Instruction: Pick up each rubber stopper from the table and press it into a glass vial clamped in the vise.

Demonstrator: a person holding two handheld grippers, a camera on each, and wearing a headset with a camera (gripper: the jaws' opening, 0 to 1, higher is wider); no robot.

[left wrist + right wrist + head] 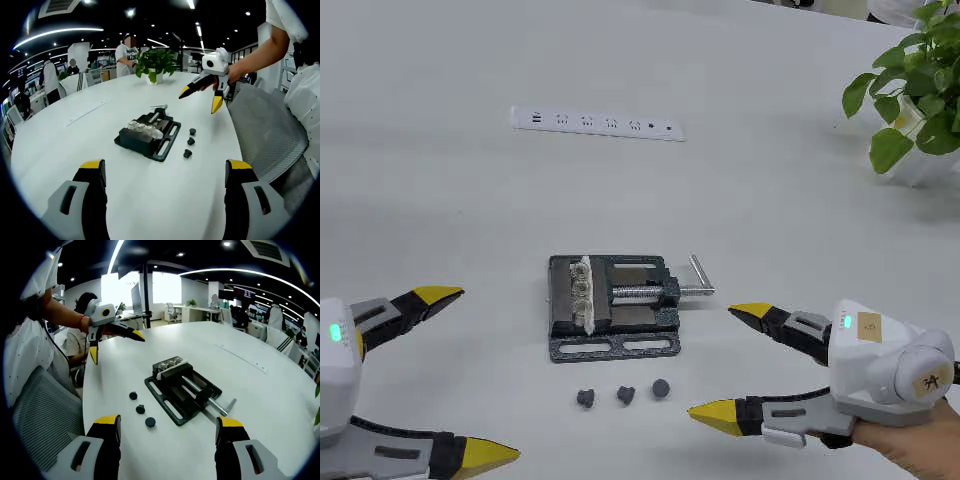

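White table (440,200) | vise (638,312), vials (582,290), stoppers (626,395) | left gripper (468,374), right gripper (725,361) spread

Dark grey stoppers (626,395), black vise (615,347)

stoppers (626,395): three dark, in row beside vise (620,346); vials (582,292): three clear, clamped upright

Matt dark cast-metal vise (612,308), shiny steel screw, dull rubber stoppers (624,394), smooth white table (470,220)
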